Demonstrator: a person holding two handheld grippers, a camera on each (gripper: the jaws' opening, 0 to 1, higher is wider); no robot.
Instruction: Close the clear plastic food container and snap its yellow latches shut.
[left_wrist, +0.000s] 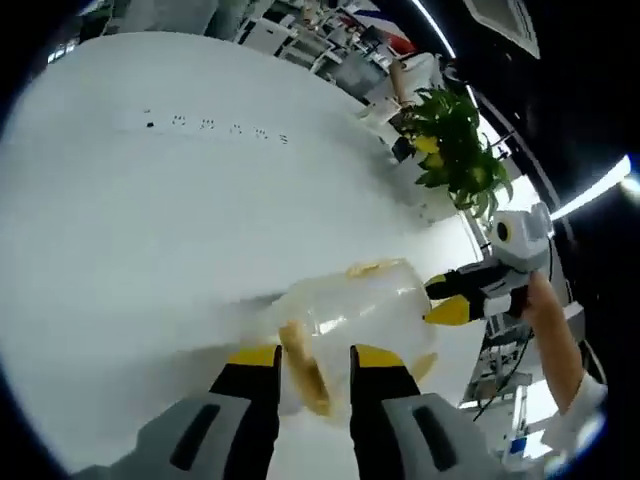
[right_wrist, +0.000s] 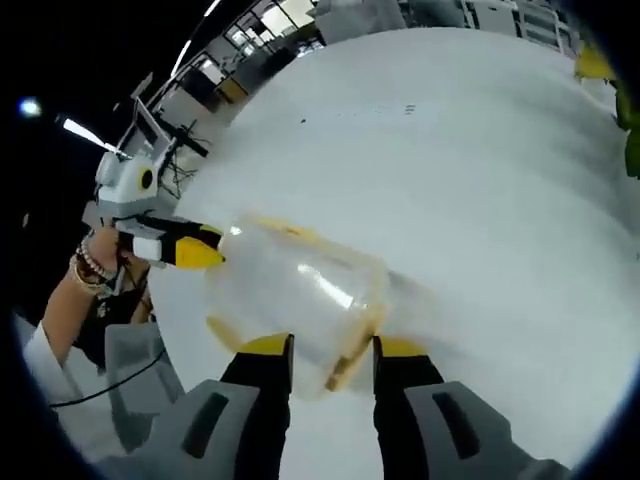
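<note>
We see the clear plastic food container (left_wrist: 360, 305) on the white table (left_wrist: 150, 220). Our left gripper (left_wrist: 313, 362) and right gripper (right_wrist: 330, 350) both straddle its yellow latches (left_wrist: 305, 370), jaws spread.

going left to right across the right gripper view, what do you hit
person's hand with bracelets → left tool, yellow tips at the container's side → clear plastic container on the white table → green plant leaves at the far right edge
</note>
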